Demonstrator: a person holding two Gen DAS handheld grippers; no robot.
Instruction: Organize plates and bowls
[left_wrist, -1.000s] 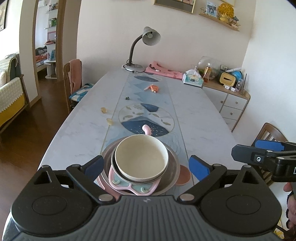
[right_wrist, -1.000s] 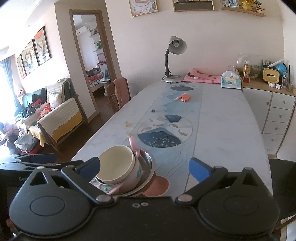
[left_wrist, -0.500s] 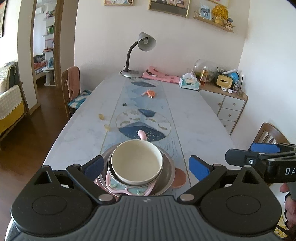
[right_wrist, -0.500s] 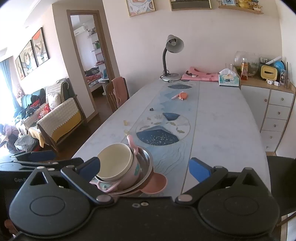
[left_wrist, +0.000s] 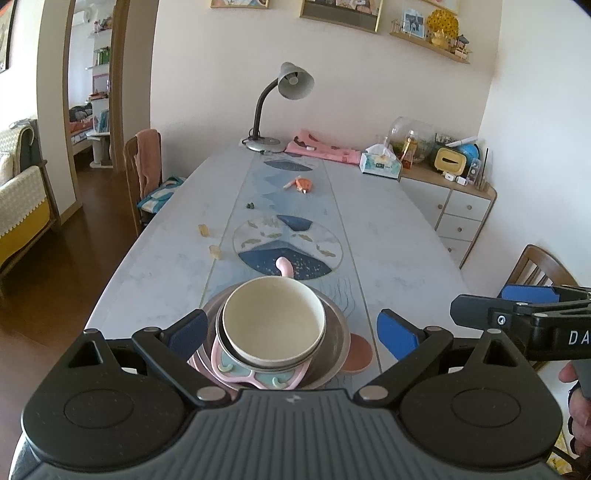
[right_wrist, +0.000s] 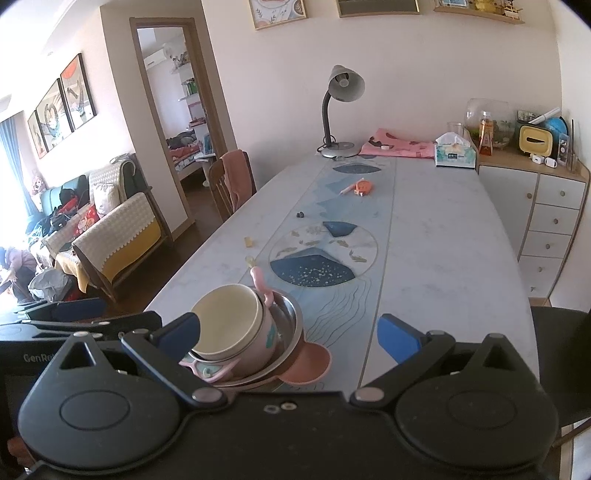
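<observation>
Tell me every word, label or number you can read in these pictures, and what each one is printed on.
"DA", cut off by the picture's edge: on the right tool's black body, left wrist view.
"GenRo", the rest hidden: on the left tool's black body, right wrist view.
Tissue box: print too small to read.
Bottle on the cabinet: label blurred.
Wall pictures: no readable text.

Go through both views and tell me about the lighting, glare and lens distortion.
Left wrist view: even daylight, sharp, no harsh glare on the cream bowl; fisheye bows the table edges and doorway. Right wrist view: window at far left blows out white, the steel bowl catches a mild sheen, and the cabinet curves at the frame edge.
</observation>
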